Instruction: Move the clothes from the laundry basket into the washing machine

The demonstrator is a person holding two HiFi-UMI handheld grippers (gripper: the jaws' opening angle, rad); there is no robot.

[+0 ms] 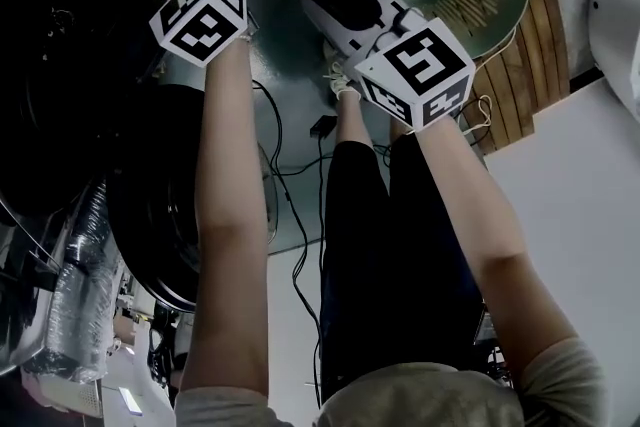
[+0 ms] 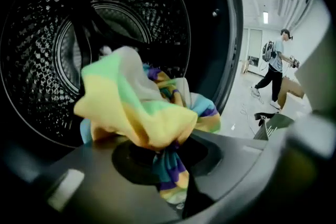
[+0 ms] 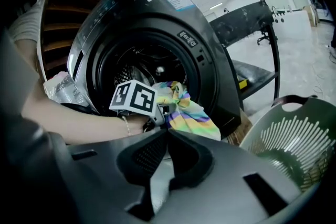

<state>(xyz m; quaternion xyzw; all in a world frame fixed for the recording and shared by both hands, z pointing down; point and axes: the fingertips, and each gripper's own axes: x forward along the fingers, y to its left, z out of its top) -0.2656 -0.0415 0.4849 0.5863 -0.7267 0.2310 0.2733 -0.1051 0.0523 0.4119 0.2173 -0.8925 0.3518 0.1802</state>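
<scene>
**Ana:** What does the left tool (image 2: 170, 164) have between its jaws?

**Ben:** It pinches a striped cloth (image 2: 136, 107) of yellow, green, blue and purple. A narrow twisted part of the cloth goes down between the two jaws, and the rest makes a loose bunch just in front of the tool and above it.

**Ana:** And where is the cloth in relation to the washing machine (image 3: 210, 60)?

**Ben:** The tool is at the round door opening. Directly ahead of it, behind the cloth, is the dark drum (image 2: 42, 60) with its many small holes. In the right gripper view the cloth hangs at the lower edge of the opening, and part of it falls outside over the front.

**Ana:** What about the right tool (image 3: 167, 131)?

**Ben:** Its jaws are pressed together and there is nothing between them. It points toward the machine, but it is well apart from the opening. The left tool's marker cube (image 3: 134, 97) and the cloth are ahead of it, a little above its tips.

**Ana:** And the laundry basket (image 3: 294, 149)?

**Ben:** The green basket is on the right side of the right tool, near it and lower, with its open side tilted toward the tool.
</scene>
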